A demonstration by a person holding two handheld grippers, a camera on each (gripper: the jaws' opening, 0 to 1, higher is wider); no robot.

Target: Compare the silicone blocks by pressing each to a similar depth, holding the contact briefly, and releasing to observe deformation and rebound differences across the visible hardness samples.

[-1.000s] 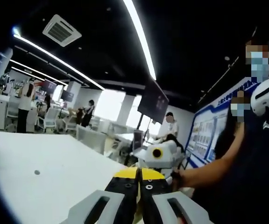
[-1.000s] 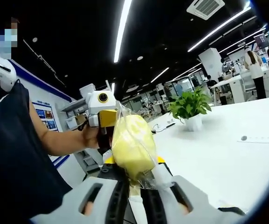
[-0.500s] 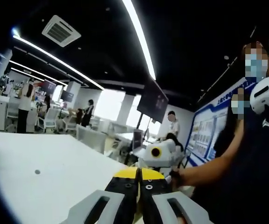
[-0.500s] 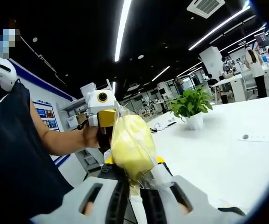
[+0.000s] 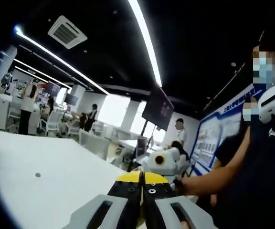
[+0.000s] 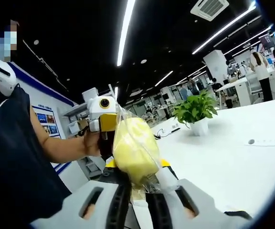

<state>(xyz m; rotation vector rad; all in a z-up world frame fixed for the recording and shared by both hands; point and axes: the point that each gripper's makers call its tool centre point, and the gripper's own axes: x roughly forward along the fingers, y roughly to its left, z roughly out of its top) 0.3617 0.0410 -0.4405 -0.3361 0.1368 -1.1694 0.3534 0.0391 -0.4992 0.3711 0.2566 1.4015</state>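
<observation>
The right gripper has its jaws nearly together, clamped on the clear bag that wraps a yellow block; the block stands up just beyond the jaw tips, lifted off the table. The left gripper has its jaws fully together with nothing visible between them. Judged against the task, no pressing is under way: the one block in sight is still bagged and held in the air, no other hardness samples can be seen, and no surface contact exists. The press, hold and release on each sample appear to remain. Both grippers are raised and aimed roughly level, facing each other, each showing just past the other's jaw tips. In the right gripper view a hand grips the left tool directly behind the block, the forearm running off to that side. Farther beyond the block, a plant stands on the table.
</observation>
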